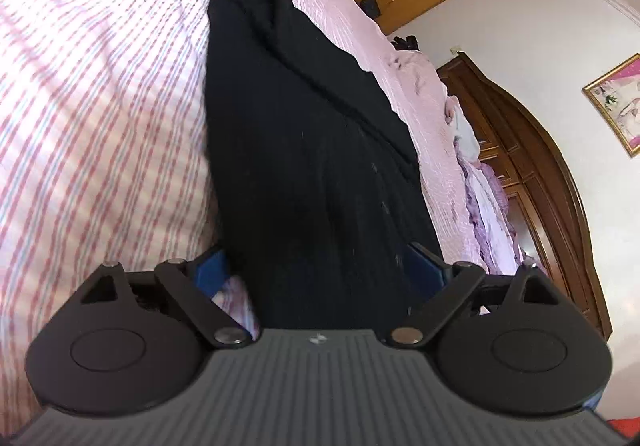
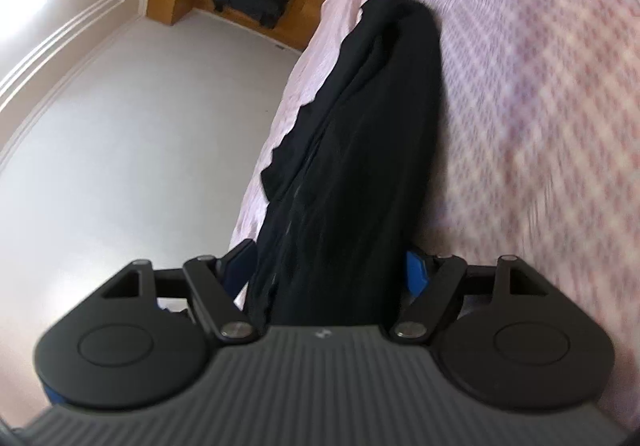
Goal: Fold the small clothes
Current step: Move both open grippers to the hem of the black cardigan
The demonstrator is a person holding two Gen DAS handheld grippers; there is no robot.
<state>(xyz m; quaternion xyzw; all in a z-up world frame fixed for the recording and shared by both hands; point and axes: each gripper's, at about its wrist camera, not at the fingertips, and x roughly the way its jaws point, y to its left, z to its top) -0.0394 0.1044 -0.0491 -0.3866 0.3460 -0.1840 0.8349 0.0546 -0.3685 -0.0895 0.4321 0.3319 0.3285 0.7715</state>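
You have one black garment (image 1: 304, 149) in play, and both of your tongs are on it. Your left tongs (image 1: 320, 270) have their blue pads either side of a bunched end of the cloth, closed in against it, so the fabric fills the gap between them. Your right tongs (image 2: 332, 266) grip the same way on the black garment (image 2: 360, 133), pads pressed to a gathered fold.

In each wrist view the garment runs as one long dark band straight away from the tongs, its long axis along the fingers, narrowing to a point at the far end. It hangs gathered in lengthwise folds rather than spread flat, and lies against the bed (image 1: 92, 97) with its pink-striped sheet (image 2: 540, 93).

One pile of pale and lilac clothes (image 1: 484, 197) sits toward the bed's far edge, by the dark wooden headboard (image 1: 532, 173).
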